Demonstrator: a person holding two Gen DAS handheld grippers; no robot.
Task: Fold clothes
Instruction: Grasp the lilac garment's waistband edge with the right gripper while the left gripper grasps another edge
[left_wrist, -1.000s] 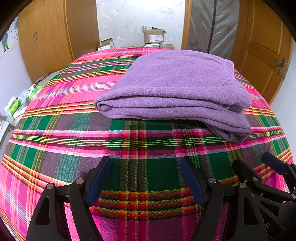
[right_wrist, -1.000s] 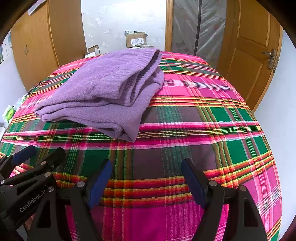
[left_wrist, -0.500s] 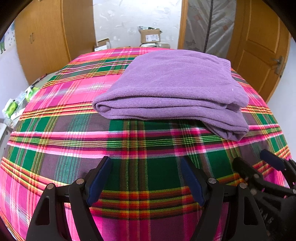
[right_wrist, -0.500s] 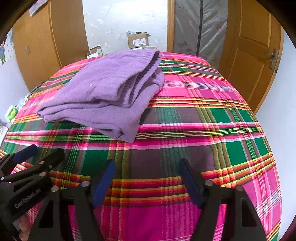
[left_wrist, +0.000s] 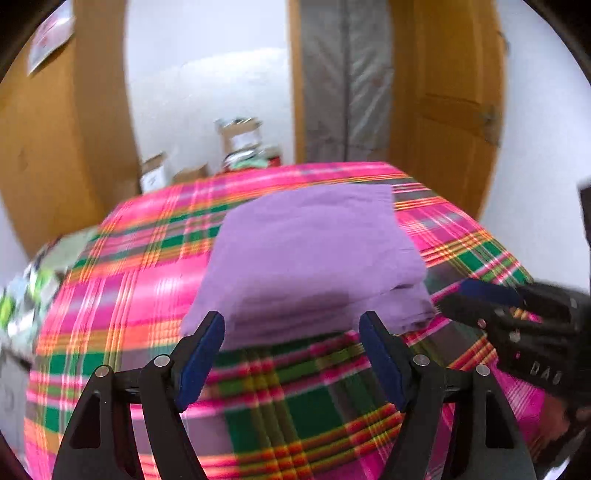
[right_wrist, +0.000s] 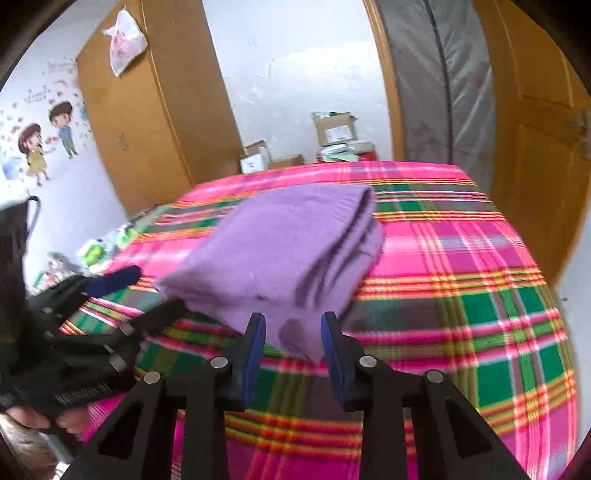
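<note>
The folded purple garment (left_wrist: 310, 254) lies on the plaid bedspread (left_wrist: 122, 295), in several stacked layers, nearer the far end of the bed than the foot. Both views are blurred, so the fabric detail and the kind of garment cannot be made out. In the right wrist view the layered open edges of the garment (right_wrist: 280, 258) face right and its lowest corner points toward the camera.

Left tongs (left_wrist: 291, 332): jaws wide apart, nothing between them. They sit above the bedspread just short of the garment's near edge; whether the tips touch the cloth cannot be told. In the right wrist view the left tongs (right_wrist: 147, 291) appear at the garment's left side, one blue-padded tip raised, one dark tip close to the garment's left corner.

Right tongs (right_wrist: 293, 332): jaws at a narrow gap, set to either side of the garment's near corner. The pads do not visibly press the cloth; contact cannot be confirmed. In the left wrist view the right tongs (left_wrist: 469, 299) come in from the garment's right side, tips just beside its near right corner.

Beyond the garment, past the far end of the bed, cardboard boxes (right_wrist: 334, 129) stand against the white wall. A wooden door (right_wrist: 535, 155) stands to the garment's far right, a wooden wardrobe (right_wrist: 140, 122) to its far left.
</note>
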